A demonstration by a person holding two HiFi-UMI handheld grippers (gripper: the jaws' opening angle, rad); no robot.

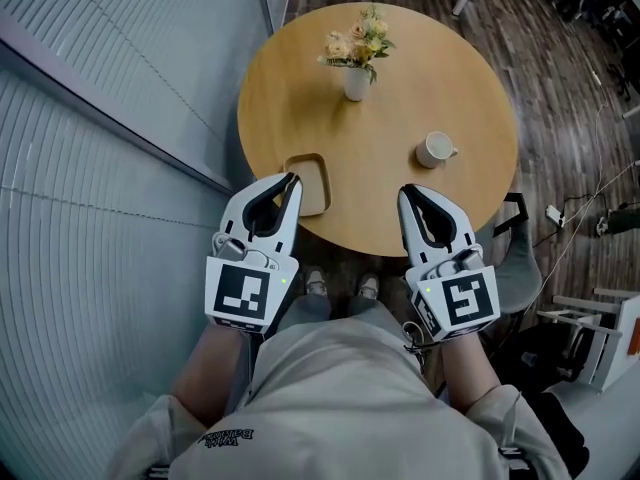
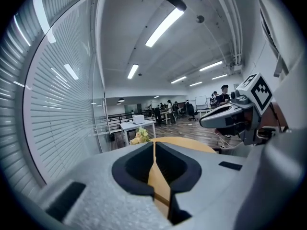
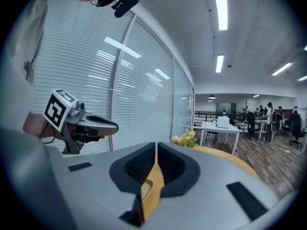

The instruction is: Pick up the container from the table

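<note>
Head view, room: dark plank floor (image 1: 560, 88) on the right, a glass wall with slatted blinds (image 1: 100, 118) on the left.
Head view, table: round wooden table (image 1: 400, 208) straight ahead of the person, whose shoes (image 1: 340, 286) show under its near edge.
Head view, container: a shallow tan square container (image 1: 315, 183) with rounded corners lies flat by the table's near-left edge.
Head view, other things: a white vase of flowers (image 1: 356, 68) stands toward the far side; a white mug (image 1: 434, 150) stands to the right, well apart from the container.
Head view, left gripper: the left gripper (image 1: 293, 178) is over the near-left rim, its tip overlapping the container's left edge; whether it touches cannot be told.
Head view, right gripper: the right gripper (image 1: 404, 192) is over the near rim, clear of the mug and the container.
Left gripper view: the jaws are closed tip to tip with nothing between them; the tabletop shows through the gap behind the tips, the flowers beyond, the right gripper off to the right.
Right gripper view: the jaws meet at the tips and grip nothing; the flowers and table edge lie ahead, the left gripper at the left, before the blinds.
</note>
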